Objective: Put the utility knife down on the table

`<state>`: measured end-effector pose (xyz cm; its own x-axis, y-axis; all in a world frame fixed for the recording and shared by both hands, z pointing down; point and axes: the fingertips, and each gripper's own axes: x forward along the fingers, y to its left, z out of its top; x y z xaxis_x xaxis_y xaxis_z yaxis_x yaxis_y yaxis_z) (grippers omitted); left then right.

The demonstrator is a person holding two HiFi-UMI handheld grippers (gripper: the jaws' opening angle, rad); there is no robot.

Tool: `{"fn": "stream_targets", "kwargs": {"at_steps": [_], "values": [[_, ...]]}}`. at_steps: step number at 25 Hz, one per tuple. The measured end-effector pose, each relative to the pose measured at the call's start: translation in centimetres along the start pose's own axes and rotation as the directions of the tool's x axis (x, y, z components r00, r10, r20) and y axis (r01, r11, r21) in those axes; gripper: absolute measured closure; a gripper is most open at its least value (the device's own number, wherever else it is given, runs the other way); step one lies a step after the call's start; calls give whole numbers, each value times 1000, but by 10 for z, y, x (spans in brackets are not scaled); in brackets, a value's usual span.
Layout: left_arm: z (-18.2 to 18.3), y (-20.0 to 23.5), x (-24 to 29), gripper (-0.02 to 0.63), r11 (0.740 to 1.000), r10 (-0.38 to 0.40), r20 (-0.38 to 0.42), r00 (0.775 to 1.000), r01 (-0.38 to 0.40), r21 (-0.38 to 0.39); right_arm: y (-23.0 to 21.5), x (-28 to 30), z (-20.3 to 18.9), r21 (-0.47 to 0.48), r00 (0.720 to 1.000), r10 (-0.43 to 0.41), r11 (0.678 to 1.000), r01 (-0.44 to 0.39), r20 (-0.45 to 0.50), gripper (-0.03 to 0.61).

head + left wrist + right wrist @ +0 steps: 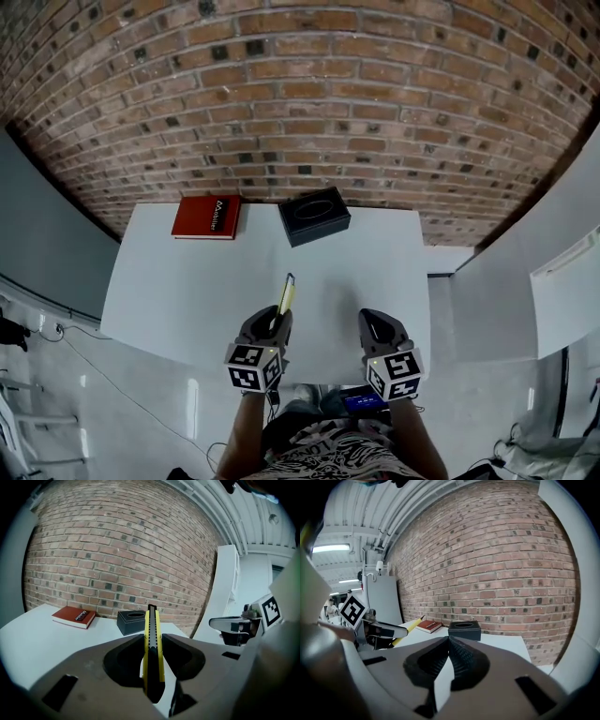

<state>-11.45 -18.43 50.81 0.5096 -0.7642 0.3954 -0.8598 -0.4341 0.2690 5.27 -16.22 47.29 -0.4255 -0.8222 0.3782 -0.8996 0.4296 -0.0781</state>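
Brick wall [300, 103], slim yellow knife [287, 294]

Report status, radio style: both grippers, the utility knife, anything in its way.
Left gripper shut on utility knife, held off the table. Right gripper shut, empty. Red book and black box at far edge, not in the way.

left gripper [152, 641] clamped on utility knife [152, 639] — upright

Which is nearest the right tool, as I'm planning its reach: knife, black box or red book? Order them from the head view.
1. Knife, left of the right tool, in the left tool.
2. Black box, ahead, far edge.
3. Red book, far left corner.
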Motion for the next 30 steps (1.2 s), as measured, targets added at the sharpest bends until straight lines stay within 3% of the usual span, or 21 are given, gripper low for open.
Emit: {"fn": "stream_targets", "kwargs": {"at_steps": [12,30], "values": [[-18,-13,12,494,997,75,-15,997,-74,26,-27,20,-15,19,997,80,997,-80,0,578],[-86,-21,53,494,998,59,-180,982,-61,-8,-54,31,-65,57,990,72,996,-66,-118,578]]}}
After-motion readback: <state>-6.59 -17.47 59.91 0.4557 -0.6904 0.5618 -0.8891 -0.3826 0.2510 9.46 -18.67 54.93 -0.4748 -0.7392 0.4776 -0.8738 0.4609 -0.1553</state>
